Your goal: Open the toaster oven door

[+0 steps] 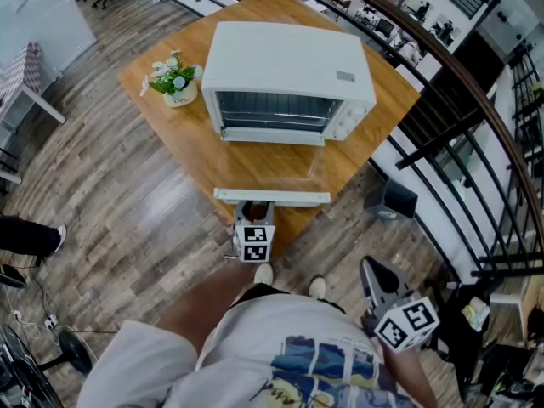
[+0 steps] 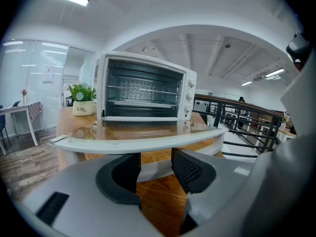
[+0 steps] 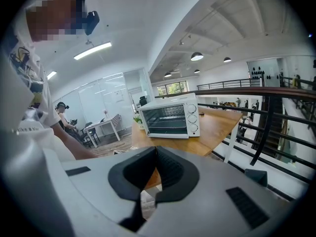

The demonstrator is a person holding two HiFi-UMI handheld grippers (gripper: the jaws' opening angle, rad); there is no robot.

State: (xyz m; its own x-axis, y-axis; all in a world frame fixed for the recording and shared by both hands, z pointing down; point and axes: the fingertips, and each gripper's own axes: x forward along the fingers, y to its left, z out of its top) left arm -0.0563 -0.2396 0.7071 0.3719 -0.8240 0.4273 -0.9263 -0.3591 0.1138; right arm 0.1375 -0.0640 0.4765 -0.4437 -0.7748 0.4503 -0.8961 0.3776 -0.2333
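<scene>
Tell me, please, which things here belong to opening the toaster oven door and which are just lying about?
Belongs to the job: toaster oven, its door, already folded down, door handle, left gripper, jaws apart at the handle.
Just lying about: potted plant, wooden table, right gripper, shut and empty.

A wooden table (image 1: 166,138) is standing on a plank floor (image 1: 110,219). A potted plant (image 1: 174,82) with white flowers is sitting near the table's left corner. A black railing (image 3: 256,91) is curving past the table's right side, and a dark bin (image 1: 391,201) is resting on the floor beside it. A white desk (image 1: 41,103) is standing well apart at the left.
</scene>
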